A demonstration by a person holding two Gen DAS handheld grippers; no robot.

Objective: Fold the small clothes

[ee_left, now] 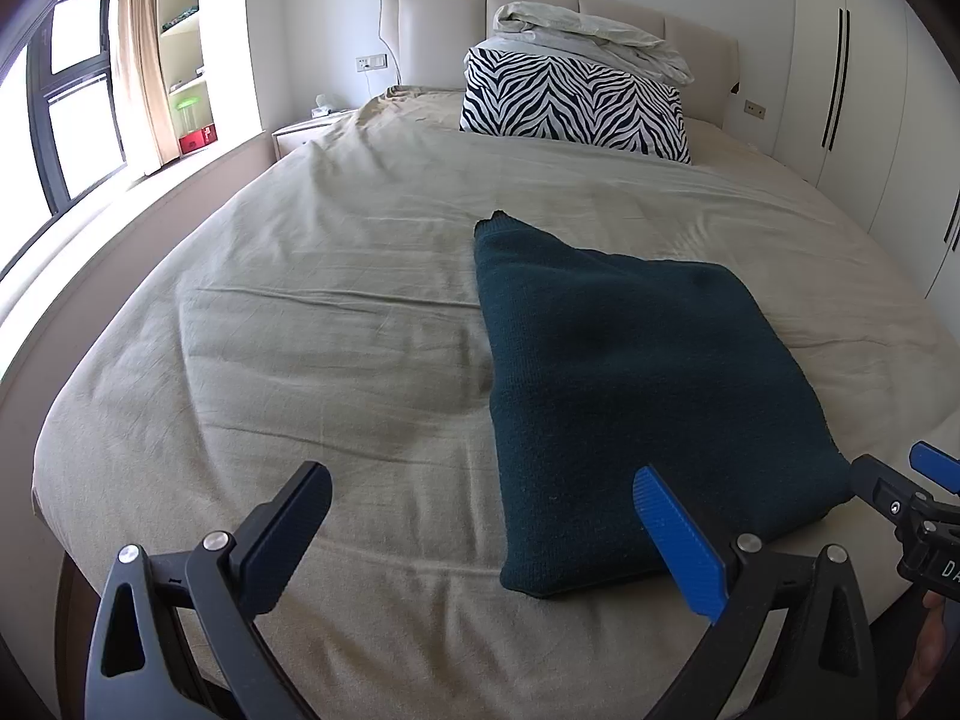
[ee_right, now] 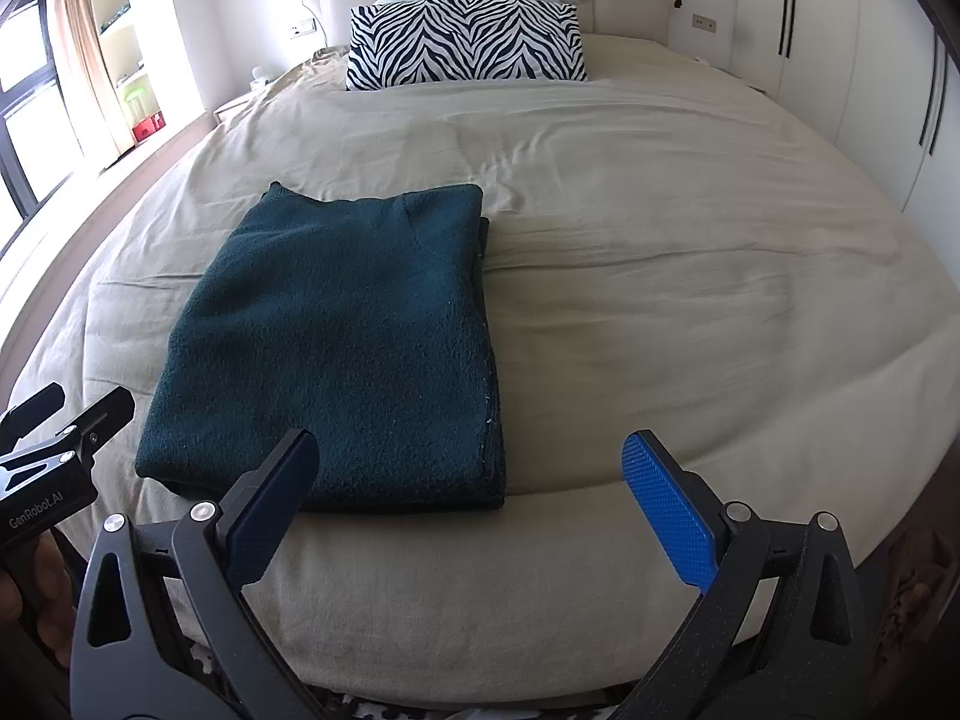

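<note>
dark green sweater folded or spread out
Folded: the dark green sweater lies as a compact rectangle on the bed sheet, layered edges stacked along its right side.

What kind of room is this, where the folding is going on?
A bedroom, most likely in a home. A wide bed with a padded headboard fills the view, a zebra-print pillow lies at its head, and the dark green garment lies folded on the bedcover.
</note>
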